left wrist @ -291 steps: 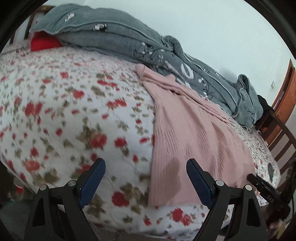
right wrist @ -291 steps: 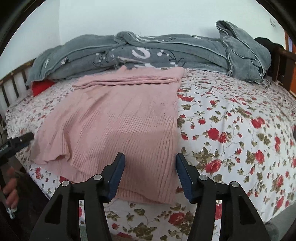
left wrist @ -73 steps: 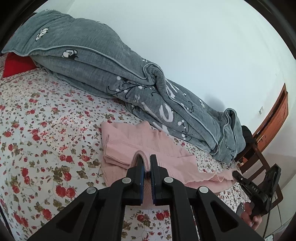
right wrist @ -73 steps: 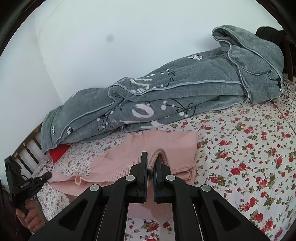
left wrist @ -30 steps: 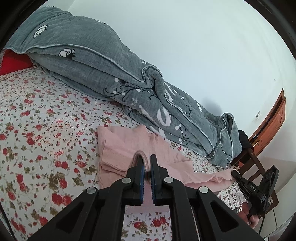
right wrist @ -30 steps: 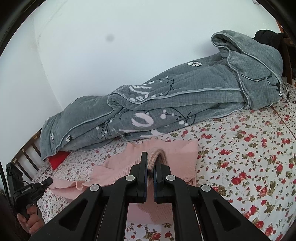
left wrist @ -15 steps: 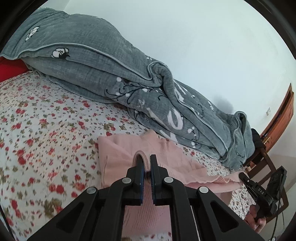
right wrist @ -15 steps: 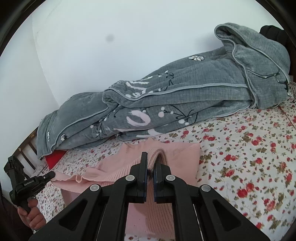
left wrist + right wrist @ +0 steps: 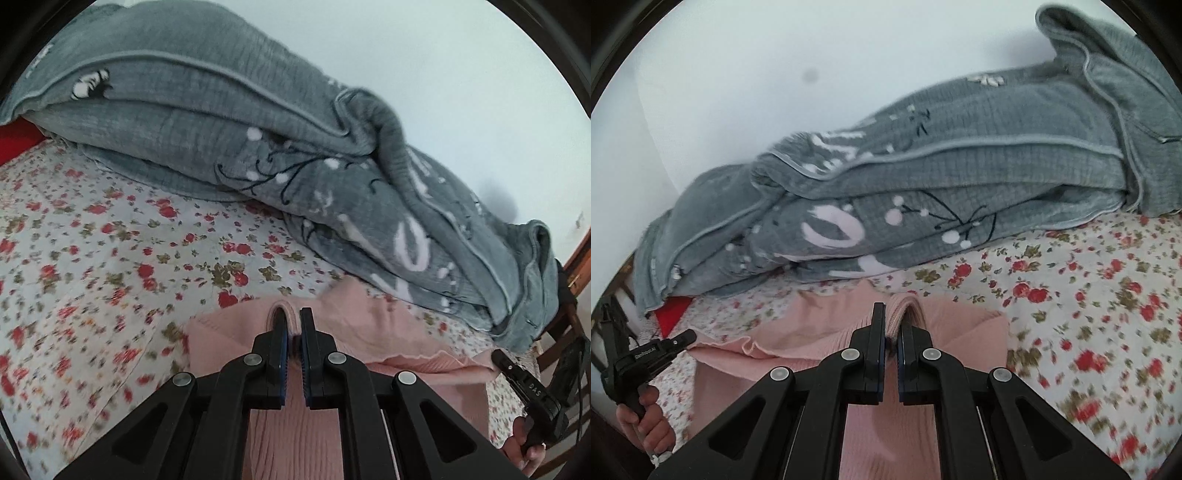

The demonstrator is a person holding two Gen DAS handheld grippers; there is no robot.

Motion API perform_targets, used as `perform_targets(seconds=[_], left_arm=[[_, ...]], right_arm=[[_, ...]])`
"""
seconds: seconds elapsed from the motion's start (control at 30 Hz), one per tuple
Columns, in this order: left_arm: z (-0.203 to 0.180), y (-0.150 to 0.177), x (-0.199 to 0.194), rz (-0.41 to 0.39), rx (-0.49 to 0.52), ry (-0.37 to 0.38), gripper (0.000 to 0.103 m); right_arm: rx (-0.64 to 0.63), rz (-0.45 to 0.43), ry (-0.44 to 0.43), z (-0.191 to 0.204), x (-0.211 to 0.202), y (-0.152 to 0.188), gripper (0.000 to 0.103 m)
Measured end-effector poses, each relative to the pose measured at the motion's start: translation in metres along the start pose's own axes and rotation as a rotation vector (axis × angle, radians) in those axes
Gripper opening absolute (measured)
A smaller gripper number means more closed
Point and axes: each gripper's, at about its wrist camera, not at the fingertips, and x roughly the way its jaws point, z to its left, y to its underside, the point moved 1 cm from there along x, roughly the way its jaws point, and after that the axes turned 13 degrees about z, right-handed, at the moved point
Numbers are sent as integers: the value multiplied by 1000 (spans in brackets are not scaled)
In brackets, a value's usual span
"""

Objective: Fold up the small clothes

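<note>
Pink knit garment (image 9: 373, 332) hangs lifted over the bed (image 9: 92, 258), caught at 2 spots along its upper edge. Left gripper (image 9: 291, 332) has its jaws closed tight on a bunched ridge of the pink cloth, the knit humping up between the blue pads. Right gripper (image 9: 892, 326) does the same on its side, jaws pinched narrow around a ribbed fold. From the right wrist view, the garment (image 9: 827, 332) stretches leftwards to the other gripper (image 9: 661, 349), gripped by the person's hand (image 9: 646, 424). From the left wrist view, the ruffled hem runs rightwards to the opposite gripper (image 9: 524, 384). Between the 2 holds the cloth sags a little, and the rest drapes down below both cameras. Behind it, a grey quilt (image 9: 942, 184) lies heaped along the white wall, close to the garment's far edge. Floral sheet shows on either side, blurred near the rims.
</note>
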Motion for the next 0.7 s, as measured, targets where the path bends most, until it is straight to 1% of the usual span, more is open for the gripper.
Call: perform_targets(seconds=[0.03, 0.07, 0.1, 0.13, 0.17, 0.23, 0.3, 0.33, 0.37, 0.47, 0.5, 0.57, 0.6, 0.63, 0.67, 0.7], left_arm=[[2, -5, 10, 20, -9, 5, 8], [3, -9, 16, 35, -15, 10, 10], [6, -12, 22, 46, -21, 11, 21], [10, -14, 24, 48, -29, -11, 34], [12, -14, 23, 41, -29, -27, 38], [16, -11, 18, 22, -3, -38, 44], [17, -10, 19, 32, 23, -41, 47], [16, -9, 21, 50, 42, -49, 47], [15, -10, 24, 63, 56, -55, 47], [6, -8, 37, 96, 122, -83, 47], [3, -7, 44, 105, 144, -104, 47], [3, -5, 53, 115, 165, -122, 47], [4, -4, 58, 118, 167, -126, 41], [6, -4, 63, 123, 162, -130, 30], [10, -3, 68, 133, 152, -126, 26], [14, -3, 71, 140, 140, -107, 19]], right_arm=[[11, 16, 4, -3, 10, -4, 7], [23, 36, 5, -6, 23, -9, 11], [25, 47, 5, -8, 29, -11, 13], [14, 66, -3, -9, 35, -13, 13], [-1, 81, -4, -8, 37, -13, 14], [-36, 84, 26, -5, 37, -10, 23], [-89, 60, 97, -1, 37, -7, 39], [-108, 58, 139, 0, 40, -6, 42], [-111, 72, 160, -1, 43, -7, 42], [-88, 124, 142, -9, 53, -6, 42], [-81, 144, 146, -12, 59, -5, 42], [-90, 171, 156, -14, 69, -2, 42], [-94, 182, 158, -14, 72, -1, 42], [-99, 194, 158, -13, 76, 0, 42], [-105, 210, 158, -13, 80, 0, 41], [-111, 221, 163, -12, 83, 0, 34]])
